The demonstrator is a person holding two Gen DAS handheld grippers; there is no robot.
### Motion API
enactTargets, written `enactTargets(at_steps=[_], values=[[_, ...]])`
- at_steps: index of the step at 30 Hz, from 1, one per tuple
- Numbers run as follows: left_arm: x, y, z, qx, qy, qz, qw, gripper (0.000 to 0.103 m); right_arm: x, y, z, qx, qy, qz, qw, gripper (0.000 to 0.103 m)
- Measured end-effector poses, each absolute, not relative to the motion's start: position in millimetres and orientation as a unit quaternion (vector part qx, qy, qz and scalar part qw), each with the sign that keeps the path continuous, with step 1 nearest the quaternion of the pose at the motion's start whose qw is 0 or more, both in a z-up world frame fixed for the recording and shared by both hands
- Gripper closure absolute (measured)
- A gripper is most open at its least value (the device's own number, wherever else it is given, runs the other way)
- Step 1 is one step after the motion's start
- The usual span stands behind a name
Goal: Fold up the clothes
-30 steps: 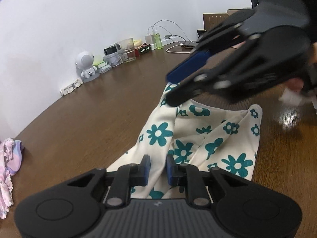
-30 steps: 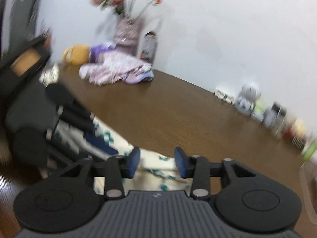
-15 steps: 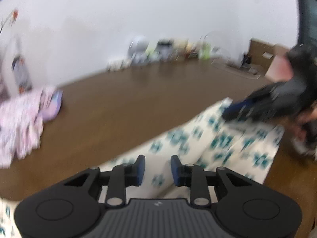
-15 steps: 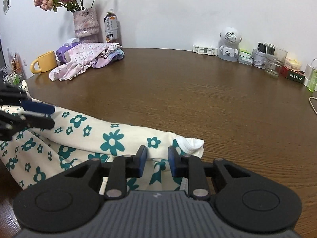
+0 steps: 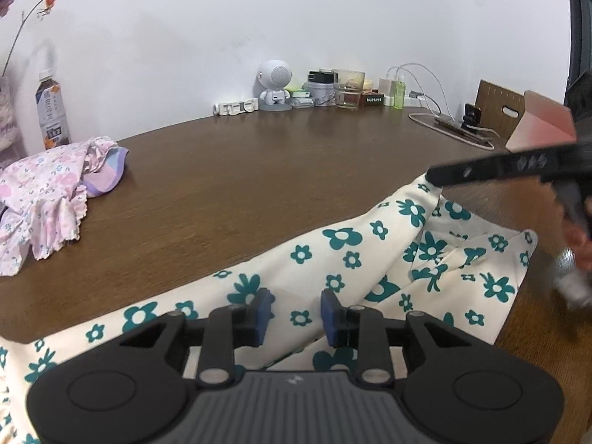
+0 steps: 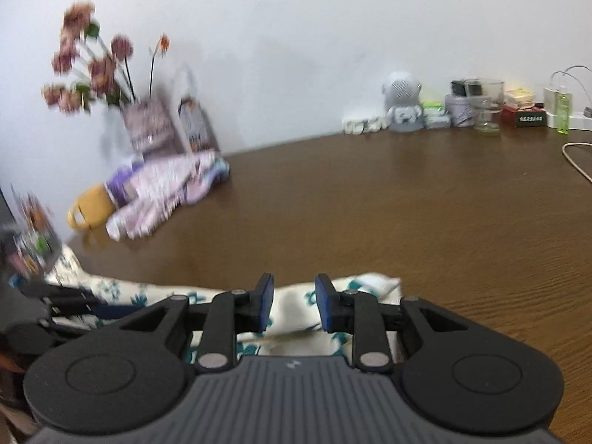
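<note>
The cream garment with teal flowers (image 5: 333,259) lies stretched along the near edge of the brown tabletop (image 5: 259,170). The left claw (image 5: 294,316) hovers low over its middle, level and pointing toward the far edge, jaws apart and empty. The right claw (image 6: 294,307) sits low over the garment's end, jaws parted, nothing pinched. A pink floral garment (image 5: 44,199) is heaped near the tabletop's left edge.

Cream teal-flowered cloth garment (image 5: 344,255): soft, matt, creased. Brown wooden table (image 5: 236,185): visible grain, slight sheen. Black plastic left gripper (image 5: 296,312): matt, blue pads. Clear glass cup (image 5: 348,88): glossy.
</note>
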State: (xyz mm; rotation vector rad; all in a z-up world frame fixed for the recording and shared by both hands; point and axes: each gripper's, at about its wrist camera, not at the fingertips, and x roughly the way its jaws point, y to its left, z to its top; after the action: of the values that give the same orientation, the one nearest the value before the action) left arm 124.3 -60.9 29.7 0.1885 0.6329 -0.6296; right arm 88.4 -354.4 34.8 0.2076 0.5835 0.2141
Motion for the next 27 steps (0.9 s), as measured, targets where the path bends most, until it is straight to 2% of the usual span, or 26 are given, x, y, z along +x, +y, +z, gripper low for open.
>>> enactTargets(at_steps=[6, 16, 18, 19, 23, 27], values=[[112, -8, 46, 0.049, 0.292, -0.244, 0.923, 0.066, 104, -326, 17, 0.067, 0.312, 0.108, 0.941, 0.078], [111, 68, 33, 0.018, 0.325, -0.153, 0.933, 0.065, 106, -316, 14, 0.039, 0.32, 0.101, 0.941, 0.077], [111, 83, 30, 0.012, 0.331, -0.135, 0.934, 0.065, 104, -313, 16, 0.036, 0.319, 0.099, 0.942, 0.071], [111, 86, 29, 0.011, 0.332, -0.13, 0.934, 0.065, 103, -311, 18, 0.036, 0.317, 0.099, 0.942, 0.064], [109, 85, 29, 0.013, 0.325, -0.133, 0.936, 0.061, 96, -291, 33, 0.039, 0.286, 0.134, 0.948, 0.063], [101, 93, 36, 0.001, 0.301, -0.125, 0.945, 0.062, 104, -262, 37, 0.019, 0.291, 0.173, 0.941, 0.063]])
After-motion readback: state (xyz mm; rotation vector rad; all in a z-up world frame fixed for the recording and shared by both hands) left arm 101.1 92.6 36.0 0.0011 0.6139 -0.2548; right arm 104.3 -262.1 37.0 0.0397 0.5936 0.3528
